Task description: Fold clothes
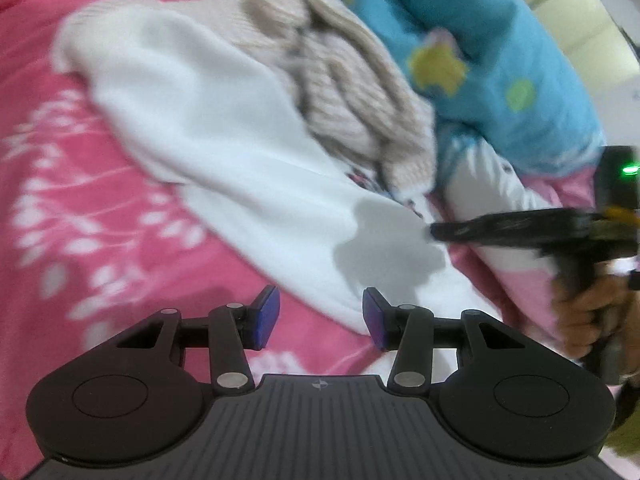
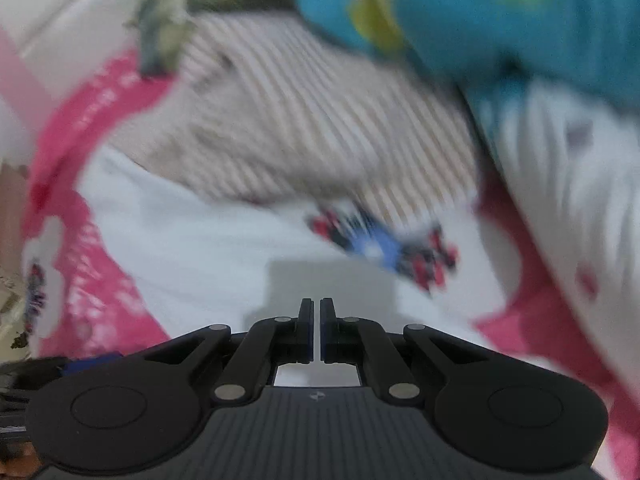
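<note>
A white garment (image 1: 224,148) lies spread on the pink floral bedsheet (image 1: 80,208), with a beige ribbed knit garment (image 1: 340,92) bunched on its far side. My left gripper (image 1: 320,320) is open and empty just above the white garment's near edge. My right gripper (image 2: 316,328) is shut with nothing between its pads, hovering over the white garment (image 2: 208,248) near its red, blue and black print (image 2: 384,248). The right gripper also shows in the left wrist view (image 1: 440,232), held by a hand at the right. The beige knit (image 2: 304,128) lies beyond it.
A blue quilt with yellow and green patches (image 1: 480,52) is piled at the far right, also in the right wrist view (image 2: 480,20). A white and pink cloth (image 1: 496,208) lies beside the white garment. An olive green cloth (image 2: 168,36) sits at the back.
</note>
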